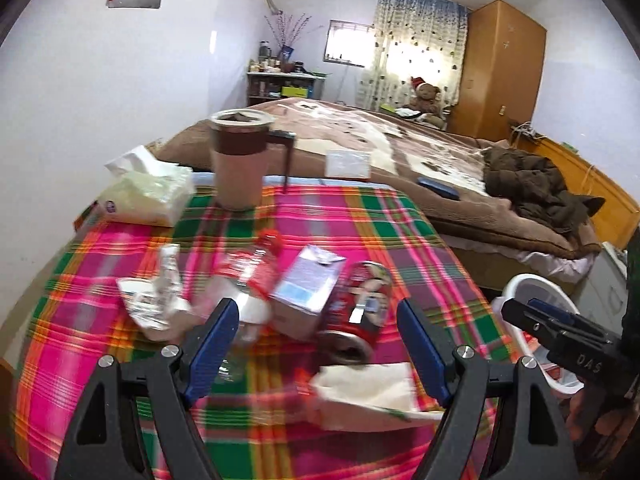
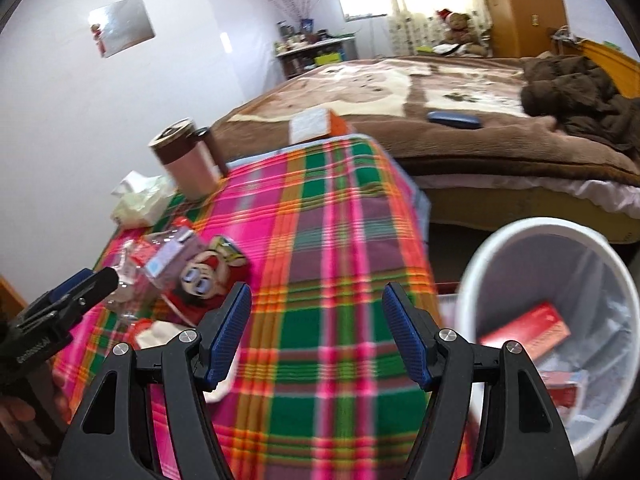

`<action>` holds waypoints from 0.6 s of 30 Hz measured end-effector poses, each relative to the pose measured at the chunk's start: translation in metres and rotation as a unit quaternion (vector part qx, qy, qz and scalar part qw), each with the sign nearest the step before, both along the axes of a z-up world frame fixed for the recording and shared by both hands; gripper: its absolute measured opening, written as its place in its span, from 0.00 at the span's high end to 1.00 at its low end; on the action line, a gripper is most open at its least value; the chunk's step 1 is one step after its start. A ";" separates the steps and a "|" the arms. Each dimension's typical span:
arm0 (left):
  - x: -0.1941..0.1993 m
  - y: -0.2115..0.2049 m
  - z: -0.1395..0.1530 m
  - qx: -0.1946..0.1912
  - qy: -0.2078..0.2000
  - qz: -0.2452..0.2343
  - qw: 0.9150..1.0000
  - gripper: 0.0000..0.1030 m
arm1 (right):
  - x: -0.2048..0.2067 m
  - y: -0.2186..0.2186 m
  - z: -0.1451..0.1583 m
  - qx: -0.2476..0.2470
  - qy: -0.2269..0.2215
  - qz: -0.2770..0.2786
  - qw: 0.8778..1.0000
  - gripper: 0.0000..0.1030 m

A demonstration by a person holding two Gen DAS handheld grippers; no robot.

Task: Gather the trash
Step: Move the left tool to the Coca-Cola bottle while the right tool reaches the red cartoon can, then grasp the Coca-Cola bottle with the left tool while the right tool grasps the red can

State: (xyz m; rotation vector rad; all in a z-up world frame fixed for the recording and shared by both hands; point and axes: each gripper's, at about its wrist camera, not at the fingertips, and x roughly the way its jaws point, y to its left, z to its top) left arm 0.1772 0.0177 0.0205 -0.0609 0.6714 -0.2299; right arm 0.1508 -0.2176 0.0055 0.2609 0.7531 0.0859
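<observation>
In the left wrist view the left hand-held gripper (image 1: 318, 322) is hanging released over the red can (image 1: 360, 312) mid-surface, while in the right wrist view the right hand-held gripper (image 2: 316, 320), also released and empty, is hovering at the surface's right edge beside the white bin (image 2: 480, 264), well apart from that can.

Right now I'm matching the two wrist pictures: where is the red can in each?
Left wrist: the red can lies on its side at lower centre, between the gripper's open fingers.
Right wrist: the same can is at lower left, beside the left finger.
Shared landmark: the pink tumbler at the table's far edge.
</observation>
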 end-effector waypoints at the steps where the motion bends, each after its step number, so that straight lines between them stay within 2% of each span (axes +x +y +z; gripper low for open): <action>1: 0.003 0.005 -0.001 -0.001 0.004 0.001 1.000 0.20 | 0.005 0.006 0.000 0.004 0.003 0.008 1.000 0.33; 9: 0.025 0.040 -0.012 0.008 0.025 0.023 0.999 0.20 | 0.033 0.037 -0.008 0.030 0.031 0.028 0.999 0.33; 14: 0.046 0.047 -0.023 0.009 0.047 0.009 0.999 0.20 | 0.050 0.054 -0.014 0.032 0.049 0.041 0.997 0.33; 18: 0.057 0.047 -0.029 0.026 0.059 -0.003 0.998 0.20 | 0.061 0.065 -0.020 0.039 0.064 0.048 0.996 0.33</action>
